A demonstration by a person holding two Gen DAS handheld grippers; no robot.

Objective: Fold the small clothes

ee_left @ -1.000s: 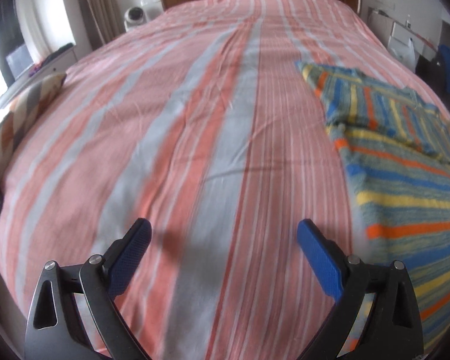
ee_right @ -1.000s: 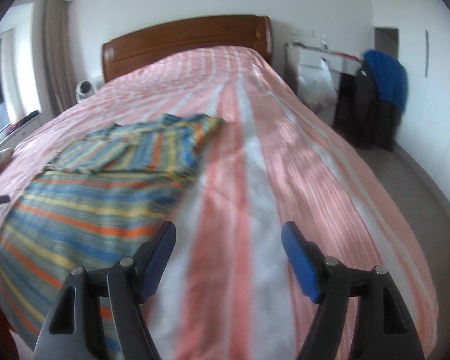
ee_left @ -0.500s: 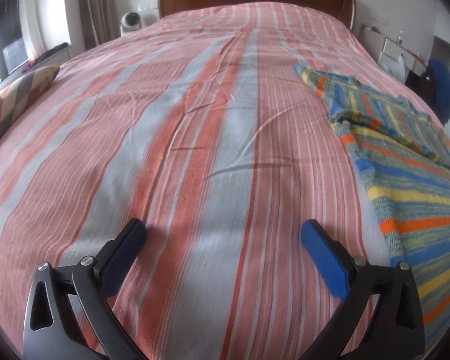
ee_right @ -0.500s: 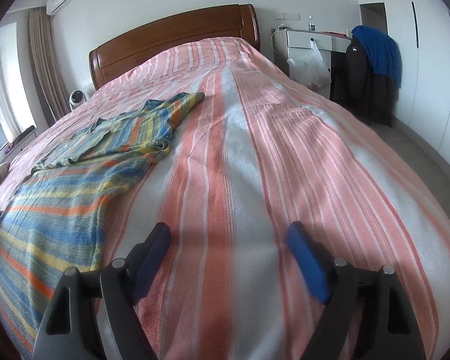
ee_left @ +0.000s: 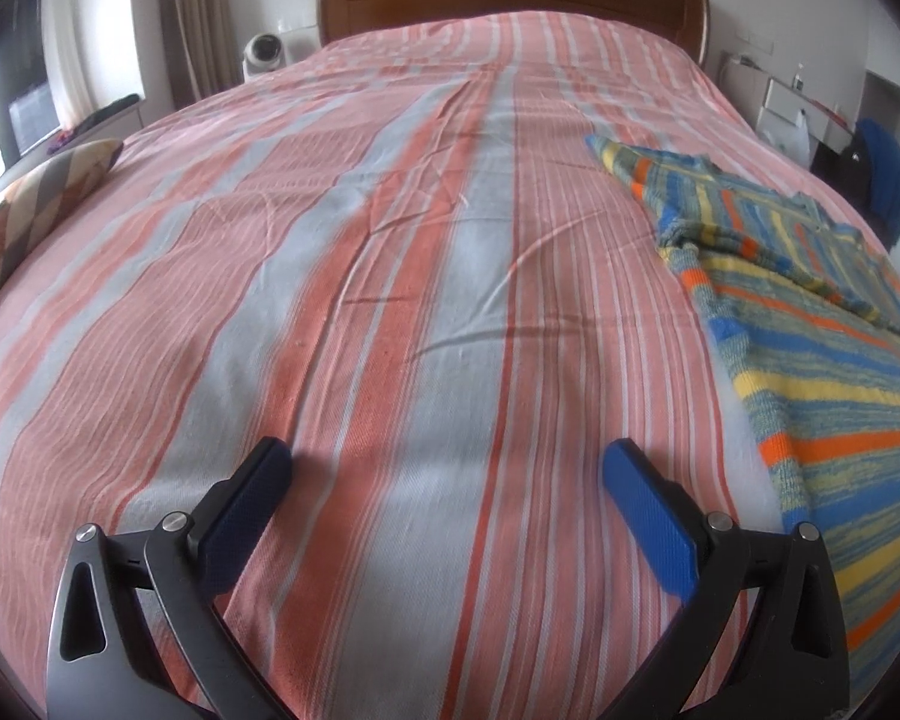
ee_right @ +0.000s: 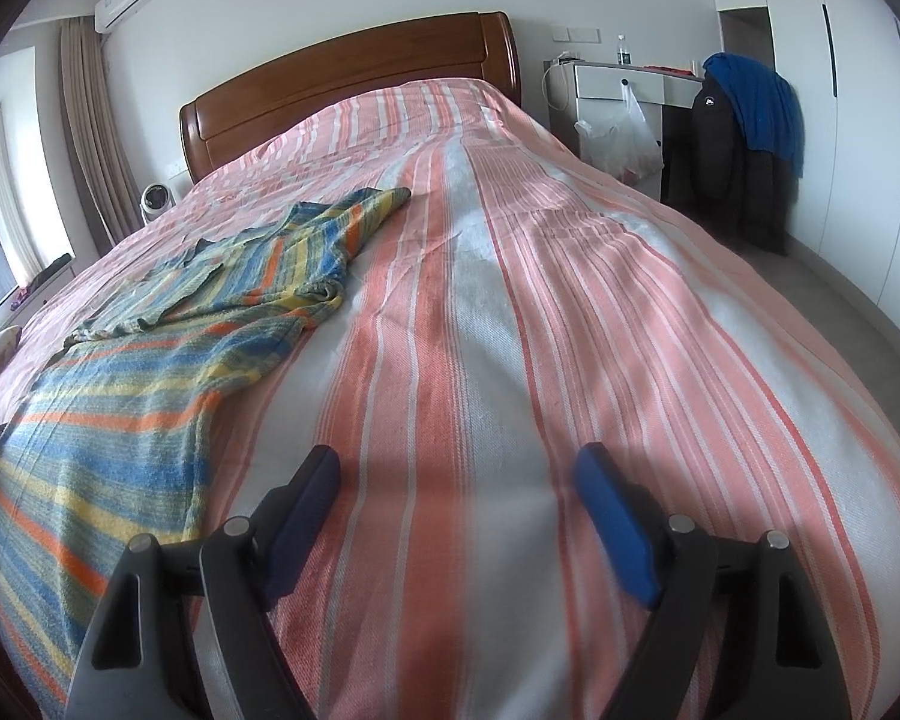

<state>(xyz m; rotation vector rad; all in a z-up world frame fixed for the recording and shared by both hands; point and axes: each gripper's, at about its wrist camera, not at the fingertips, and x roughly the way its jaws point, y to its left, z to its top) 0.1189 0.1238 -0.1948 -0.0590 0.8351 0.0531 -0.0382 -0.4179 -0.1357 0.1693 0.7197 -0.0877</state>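
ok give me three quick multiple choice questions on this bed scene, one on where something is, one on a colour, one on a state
1. Where does the striped knitted garment lie?
A. on the bedspread
B. on the floor
C. over the headboard

2. What colour is the cloth draped over the dark jacket beside the bed?
A. red
B. blue
C. white

3. How do the jaws of the right gripper stand?
A. shut on the garment
B. shut on the bedspread
C. open with nothing held

Answers:
1 A, the garment is spread flat on the pink striped bedspread.
2 B, the draped cloth is bright blue.
3 C, the two jaws stand wide apart, with only bedspread seen between them and the garment off to one side.
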